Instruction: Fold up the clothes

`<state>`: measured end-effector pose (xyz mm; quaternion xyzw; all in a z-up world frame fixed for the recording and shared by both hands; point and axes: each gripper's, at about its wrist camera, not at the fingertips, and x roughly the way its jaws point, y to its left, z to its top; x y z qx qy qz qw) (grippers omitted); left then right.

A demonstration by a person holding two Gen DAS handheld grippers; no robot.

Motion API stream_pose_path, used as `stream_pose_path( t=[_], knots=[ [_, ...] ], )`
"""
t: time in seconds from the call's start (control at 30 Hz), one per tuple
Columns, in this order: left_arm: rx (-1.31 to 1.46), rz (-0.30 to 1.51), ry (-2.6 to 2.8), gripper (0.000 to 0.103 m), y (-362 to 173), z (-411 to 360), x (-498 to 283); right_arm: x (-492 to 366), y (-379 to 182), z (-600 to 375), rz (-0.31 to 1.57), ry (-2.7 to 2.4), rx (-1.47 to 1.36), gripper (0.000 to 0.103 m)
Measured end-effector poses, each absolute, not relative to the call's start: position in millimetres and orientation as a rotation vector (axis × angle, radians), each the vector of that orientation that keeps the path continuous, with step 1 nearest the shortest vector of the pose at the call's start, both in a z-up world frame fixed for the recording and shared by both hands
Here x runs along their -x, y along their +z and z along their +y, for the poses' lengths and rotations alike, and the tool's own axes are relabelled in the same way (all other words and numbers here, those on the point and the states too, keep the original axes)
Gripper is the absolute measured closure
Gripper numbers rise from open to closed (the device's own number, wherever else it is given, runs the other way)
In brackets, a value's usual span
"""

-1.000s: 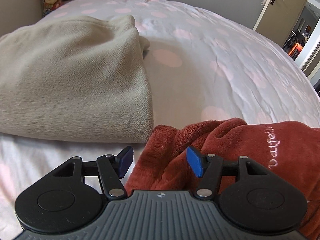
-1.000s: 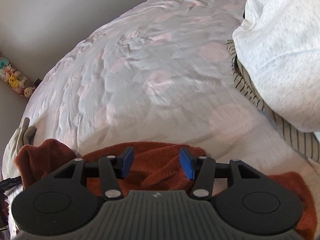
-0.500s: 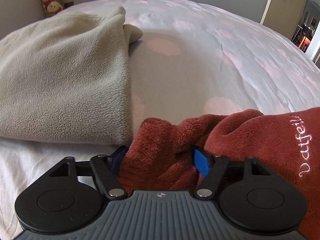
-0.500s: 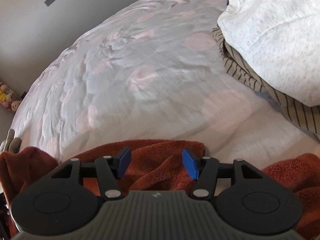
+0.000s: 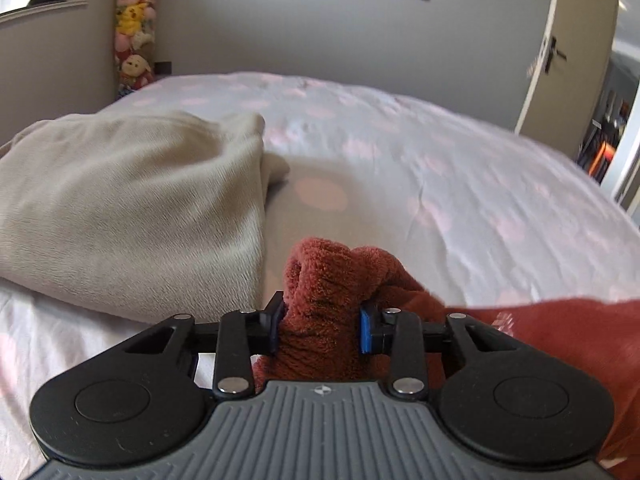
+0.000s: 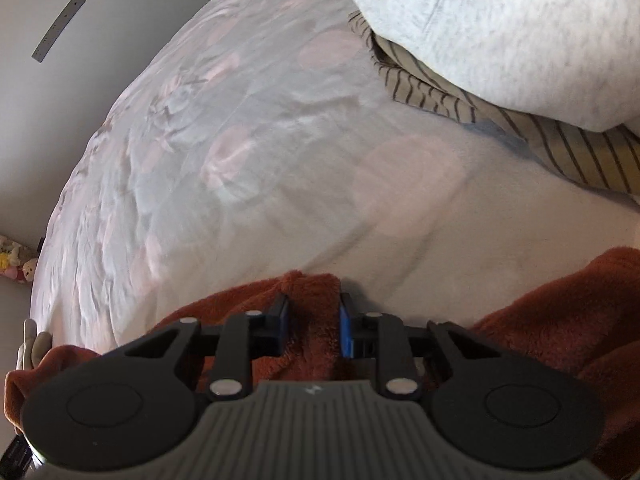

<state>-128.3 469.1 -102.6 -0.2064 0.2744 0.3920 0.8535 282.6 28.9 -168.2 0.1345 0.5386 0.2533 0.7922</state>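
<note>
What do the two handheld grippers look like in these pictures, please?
Both match. The left gripper and right gripper each have a grey ribbed body with a small white emblem, two round black discs, black linkage arms with silver rivets, and black jaws faced with blue pads. No hands, sleeves or cables show.

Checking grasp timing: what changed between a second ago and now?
Both grippers' jaws have just been closing: left gripper and right gripper are now each clamped on a bunch of the rust fleece garment; the left has lifted it. Beige fleece, striped and grey clothes unmoved.
</note>
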Motion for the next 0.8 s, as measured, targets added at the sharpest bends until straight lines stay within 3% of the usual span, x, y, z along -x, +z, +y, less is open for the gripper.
stream_pose_path(
  t=[0.23, 0.47, 0.6, 0.8],
  knots=[
    [0.345, 0.535, 0.901, 0.074, -35.7, 491.4, 153.0, -284.7, -122.8, 32.3, 1.020, 0.642, -0.220, 0.079],
    [0.316, 0.514, 1.003, 0.075, 20.0, 535.7, 186.1, -347.8, -40.3, 56.9, 0.852, 0.653, -0.155, 0.079],
    [0.323, 0.546, 1.046, 0.076, 24.2, 562.6, 191.4, -388.4, -16.7, 72.7, 0.805, 0.599, -0.116, 0.079],
    [0.378, 0.611, 1.066, 0.076, 0.2, 594.6, 184.7, -421.8, -24.9, 107.1, 0.791, 0.562, -0.035, 0.079]
  ],
)
